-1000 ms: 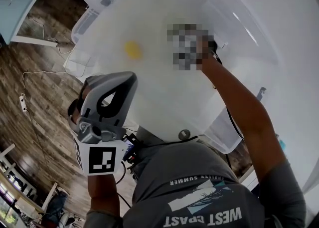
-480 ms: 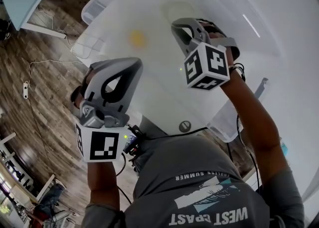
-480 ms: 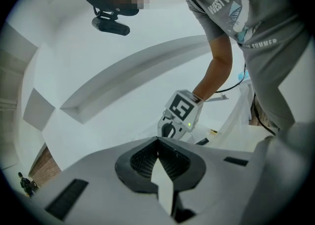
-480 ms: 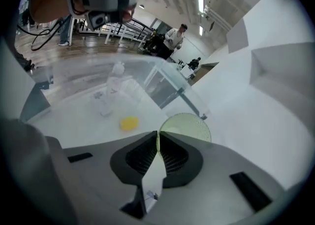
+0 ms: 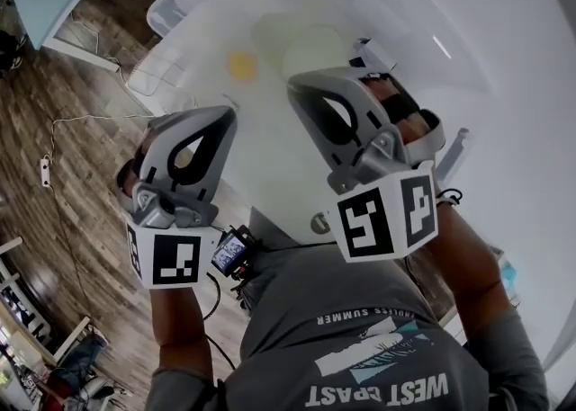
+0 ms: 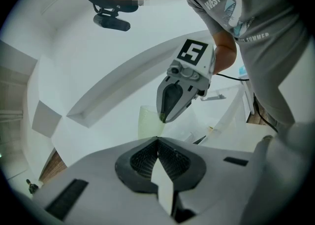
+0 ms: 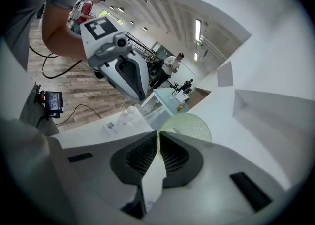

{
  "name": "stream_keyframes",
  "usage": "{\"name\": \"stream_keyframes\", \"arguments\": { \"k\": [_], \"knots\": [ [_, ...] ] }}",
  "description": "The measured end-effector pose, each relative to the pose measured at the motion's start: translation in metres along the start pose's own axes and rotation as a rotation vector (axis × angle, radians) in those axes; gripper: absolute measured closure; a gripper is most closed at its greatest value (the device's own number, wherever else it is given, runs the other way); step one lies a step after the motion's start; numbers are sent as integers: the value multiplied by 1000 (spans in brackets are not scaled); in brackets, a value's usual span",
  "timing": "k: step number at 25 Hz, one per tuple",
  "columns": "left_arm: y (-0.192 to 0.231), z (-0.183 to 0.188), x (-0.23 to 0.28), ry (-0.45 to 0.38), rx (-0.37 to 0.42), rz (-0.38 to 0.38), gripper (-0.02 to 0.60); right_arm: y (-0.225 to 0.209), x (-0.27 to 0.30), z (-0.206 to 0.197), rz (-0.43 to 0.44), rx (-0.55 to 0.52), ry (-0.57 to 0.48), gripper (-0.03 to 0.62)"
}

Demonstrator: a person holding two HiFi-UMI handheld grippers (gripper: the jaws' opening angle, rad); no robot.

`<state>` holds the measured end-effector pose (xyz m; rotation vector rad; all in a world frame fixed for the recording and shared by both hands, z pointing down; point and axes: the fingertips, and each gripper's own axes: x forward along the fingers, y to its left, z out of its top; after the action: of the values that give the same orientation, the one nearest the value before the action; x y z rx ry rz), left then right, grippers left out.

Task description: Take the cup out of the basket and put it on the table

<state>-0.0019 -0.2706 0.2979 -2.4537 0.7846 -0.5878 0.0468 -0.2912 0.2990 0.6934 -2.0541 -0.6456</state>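
Since a second ago the right gripper (image 5: pixel 301 91) has come up out of the washed-out white depth where the arm was reaching and now sits high in the head view, close to the person's chest, while the left gripper (image 5: pixel 220 121) has shifted only a little beside it. The right gripper's fingers stand almost together, pinched on the thin wall of the cup (image 7: pixel 193 126), which is pale green, translucent and dimpled; its rim runs straight into the slit between the ribbed pads (image 7: pixel 174 157). In the left gripper view the cup hangs in the air from those tips, roughly upright, to the left of the clear plastic basket (image 6: pixel 235 113) and touching nothing else; whether basket or table lies under it cannot be told in the glare. The left gripper's fingers are closed tip to tip with nothing between them, pointing toward the cup from near by without touching it. A small yellow thing (image 5: pixel 240 65) lies on the white surface (image 5: pixel 270 162) beyond both grippers, and wood floor (image 5: pixel 63 139) with a cable across it shows at the left
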Motion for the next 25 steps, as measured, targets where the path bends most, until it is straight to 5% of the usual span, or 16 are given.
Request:
{"name": "stream_keyframes", "arguments": {
  "k": [15, 25],
  "knots": [
    [-19, -12, -64, 98, -15, 100, 572, 99, -34, 71, 156, -88, -143, 566],
    [-43, -42, -85, 153, -85, 129, 572, 193, -4, 55, 353, -138, -106, 566]
  ]
}}
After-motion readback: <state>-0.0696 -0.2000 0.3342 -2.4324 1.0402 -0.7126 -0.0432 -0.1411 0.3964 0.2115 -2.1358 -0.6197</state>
